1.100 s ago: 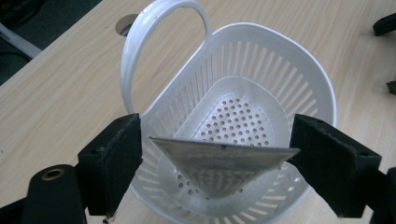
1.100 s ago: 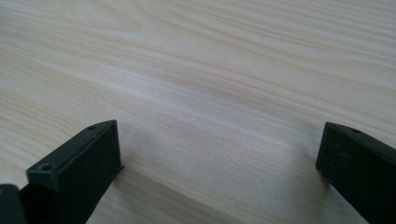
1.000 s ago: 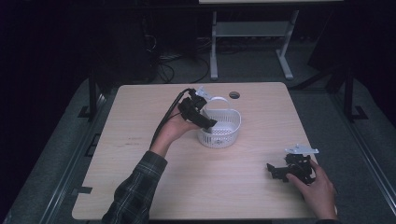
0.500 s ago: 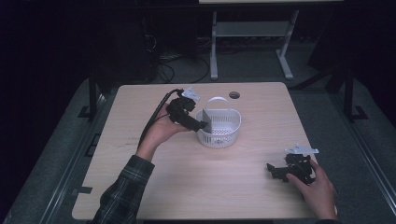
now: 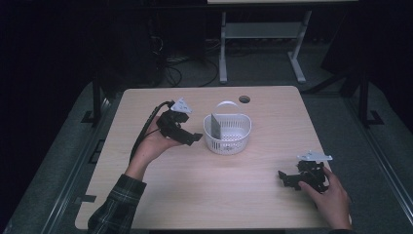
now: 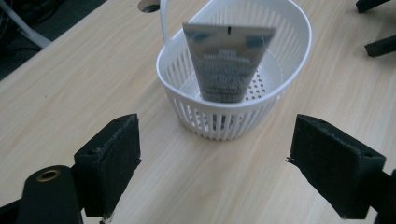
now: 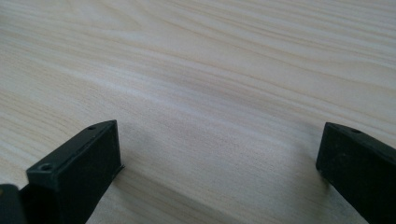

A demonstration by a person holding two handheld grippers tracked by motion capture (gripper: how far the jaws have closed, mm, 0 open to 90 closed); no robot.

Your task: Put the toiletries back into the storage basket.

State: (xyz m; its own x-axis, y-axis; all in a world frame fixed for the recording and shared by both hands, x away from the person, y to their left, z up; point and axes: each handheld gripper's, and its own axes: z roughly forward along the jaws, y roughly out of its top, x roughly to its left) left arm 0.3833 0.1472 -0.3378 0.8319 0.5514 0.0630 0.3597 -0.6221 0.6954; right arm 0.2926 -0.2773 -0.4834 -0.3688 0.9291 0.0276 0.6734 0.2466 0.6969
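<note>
A white slotted basket point(image 5: 233, 142) point(image 6: 289, 60) stands near the middle of the table, its handle at the far side. A grey tube point(image 5: 215, 126) point(image 6: 229, 63) leans upright inside it against the left wall. My left gripper point(image 5: 194, 139) point(image 6: 229, 165) hovers just left of the basket, open and empty, jaws pointing at it. Over at the table's right front my right gripper point(image 5: 285, 178) point(image 7: 217, 163) rests low over bare wood, open, with nothing between its pads.
A round cable hole point(image 5: 244, 99) sits in the tabletop point(image 5: 204, 195) behind the basket. The left gripper's cable point(image 5: 146, 129) trails back along the forearm. Beyond the table's far edge stands a metal frame point(image 5: 263, 34) on the dark floor.
My left gripper has pulled back leftward out of the basket and stands open; the tube stays leaning inside. The right gripper has not moved.
</note>
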